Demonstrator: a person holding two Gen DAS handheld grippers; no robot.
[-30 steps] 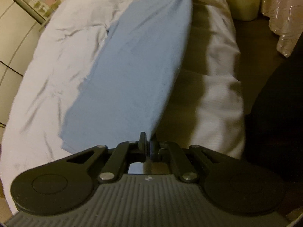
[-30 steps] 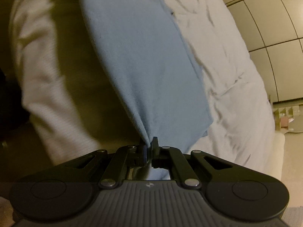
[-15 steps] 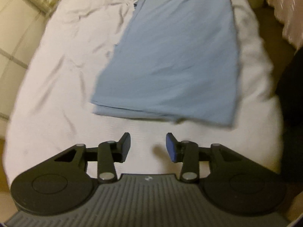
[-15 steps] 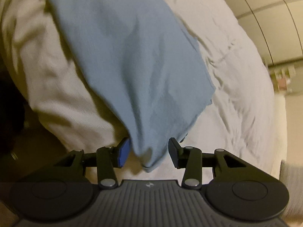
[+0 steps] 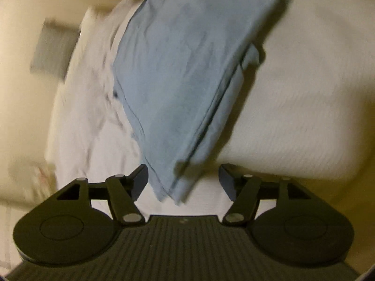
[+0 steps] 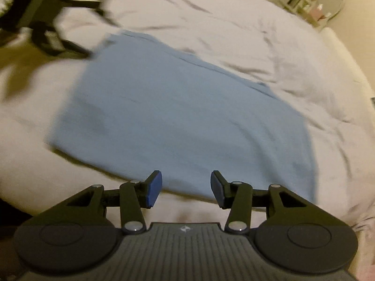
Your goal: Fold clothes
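A light blue garment (image 6: 182,117) lies folded and flat on the white bed (image 6: 234,23). In the right wrist view my right gripper (image 6: 185,183) hovers over the garment's near edge. Its jaws are opening and the blue pads (image 6: 153,188) touch nothing. My left gripper (image 6: 93,23) shows blurred at the garment's far left corner. In the left wrist view the garment (image 5: 182,75) runs away from me, and its near corner lies below the gap of my left gripper (image 5: 182,178). Those jaws are opening too, with no pad on the cloth.
The creased white duvet (image 5: 293,93) spreads around the garment on all sides. Cupboard doors and a small round mirror (image 6: 331,1) stand beyond the bed's far right. A grey rectangular thing (image 5: 54,49), blurred, lies on the pale floor beside the bed.
Both grippers were shut on the garment's corners and held it stretched. They have opened and let go, and both have swung round. The garment now rests flat on the bed.
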